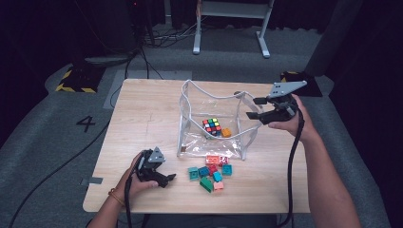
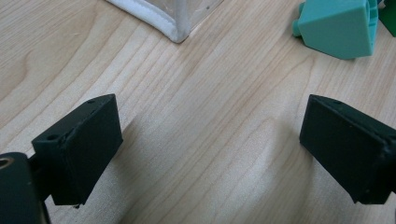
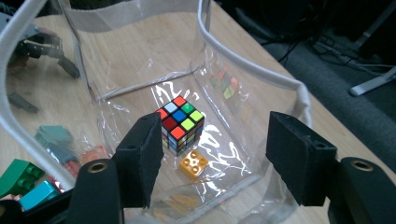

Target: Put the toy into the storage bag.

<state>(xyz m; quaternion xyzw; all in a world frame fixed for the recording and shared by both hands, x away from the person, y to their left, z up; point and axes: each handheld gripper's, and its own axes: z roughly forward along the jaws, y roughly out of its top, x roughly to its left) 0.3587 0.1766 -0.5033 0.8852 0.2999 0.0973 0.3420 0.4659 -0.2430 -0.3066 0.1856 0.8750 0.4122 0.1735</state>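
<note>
Clear bag [image 1: 190, 116] stands open mid-table, white rim up; puzzle cube [image 3: 180, 125] and orange brick [image 3: 194, 164] lie on its floor, touching. Loose bricks [image 1: 211, 172] cluster just in front of the bag. Bare wood to the left. Right gripper [image 1: 254, 108] hovers at the bag's right rim, jaws apart, nothing between. Left gripper [image 1: 169, 179] low near the front edge, jaws wide, empty.

The high view looks forward and down over the table [image 1: 142, 118]. The left gripper view skims the wood closely. The right gripper view peers into the clear bag [image 3: 243, 98] (shared with the high view, alongside the Rubik's cube [image 3: 180, 123]).
</note>
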